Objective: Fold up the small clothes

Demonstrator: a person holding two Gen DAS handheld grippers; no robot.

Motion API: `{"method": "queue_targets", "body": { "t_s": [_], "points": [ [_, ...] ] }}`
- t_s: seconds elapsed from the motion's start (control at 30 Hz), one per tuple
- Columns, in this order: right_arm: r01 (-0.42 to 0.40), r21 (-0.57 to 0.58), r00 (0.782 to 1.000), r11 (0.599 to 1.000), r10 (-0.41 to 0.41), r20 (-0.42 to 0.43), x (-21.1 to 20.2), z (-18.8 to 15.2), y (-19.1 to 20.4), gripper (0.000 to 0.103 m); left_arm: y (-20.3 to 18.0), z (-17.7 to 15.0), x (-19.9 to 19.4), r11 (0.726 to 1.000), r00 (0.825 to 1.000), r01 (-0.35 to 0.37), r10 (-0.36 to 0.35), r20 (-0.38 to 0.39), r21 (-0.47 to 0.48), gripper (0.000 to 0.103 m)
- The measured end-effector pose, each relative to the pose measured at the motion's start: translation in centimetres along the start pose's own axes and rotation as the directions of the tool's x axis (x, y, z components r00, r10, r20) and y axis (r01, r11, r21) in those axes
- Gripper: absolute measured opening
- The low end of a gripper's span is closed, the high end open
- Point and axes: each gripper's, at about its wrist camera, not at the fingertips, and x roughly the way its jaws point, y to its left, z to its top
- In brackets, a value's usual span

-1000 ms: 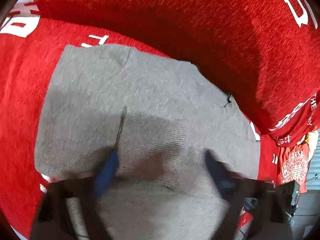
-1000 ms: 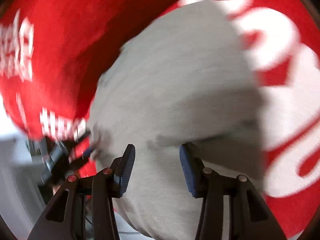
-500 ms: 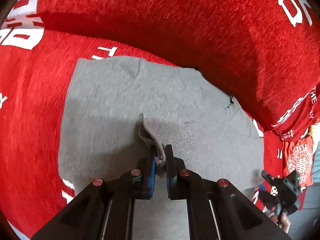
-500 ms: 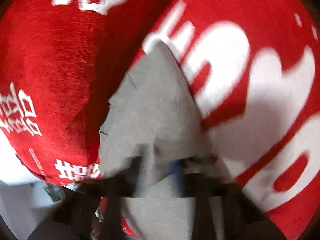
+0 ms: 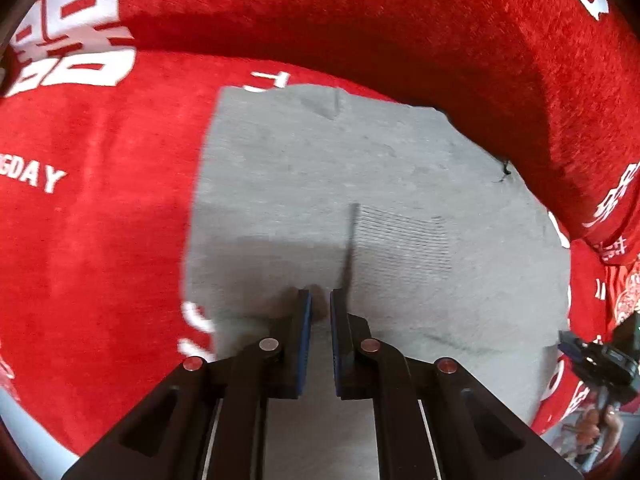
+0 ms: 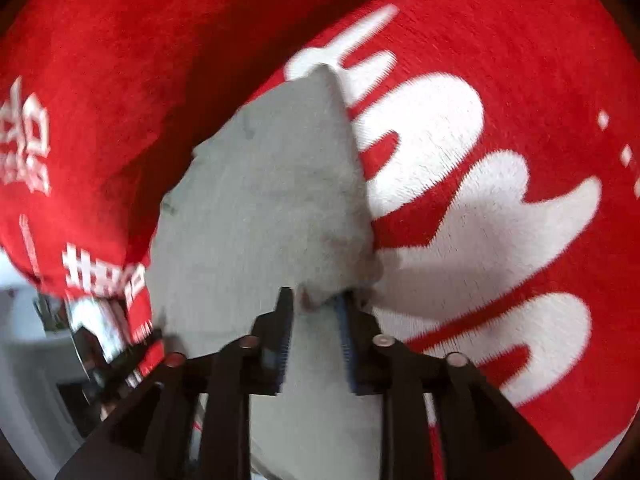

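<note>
Underneath everything spreads a red cover with white lettering, draped over a sofa-like seat and its backrest. On it lies a grey knitted garment, mostly flat, its far edge near the backrest. At its near edge the left gripper has its fingers clenched on a raised fold of the grey fabric. The right gripper has its fingers opening, with a bunched grey corner between them.
</note>
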Motion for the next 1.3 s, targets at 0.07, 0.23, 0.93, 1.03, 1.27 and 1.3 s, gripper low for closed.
{"method": "queue_targets", "body": {
  "t_s": [0.07, 0.23, 0.93, 1.03, 1.27, 1.3],
  "points": [
    [-0.018, -0.043, 0.998, 0.999, 0.021, 0.059, -2.1, 0.2, 0.5, 0.047, -0.1, 0.2, -0.9, 1.0, 1.0, -0.016, 0.015, 0.019, 0.019, 0.01],
    [-0.051, 0.081, 0.991, 0.995, 0.04, 0.13, -1.6, 4.5, -1.2, 0.056, -2.1, 1.4, -1.0, 0.998, 0.999, -0.009, 0.007, 0.04, 0.055, 0.01],
    [0.332, -0.143, 0.941, 0.932, -0.316, 0.124, 2.0, 8.7, 1.3, 0.01, -6.5, 1.4, 3.5, 0.988, 0.997, -0.078, 0.077, 0.017, 0.136, 0.01],
    [0.36, -0.102, 0.929, 0.927, -0.347, 0.127, 0.7, 7.8, 1.2, 0.011, -6.2, 1.4, 3.4, 0.99, 0.997, -0.075, 0.074, 0.012, 0.123, 0.01],
    [0.271, -0.215, 0.962, 0.938, -0.254, 0.103, -0.5, 3.6, 4.7, 0.015, -5.4, 0.4, 2.2, 0.989, 0.997, -0.08, 0.08, 0.002, 0.123, 0.01],
    [0.269, -0.236, 0.963, 0.934, -0.253, 0.094, -0.2, 3.0, 5.1, 0.015, -5.2, 0.1, 2.2, 0.989, 0.996, -0.084, 0.085, -0.001, 0.124, 0.01]
  ]
}}
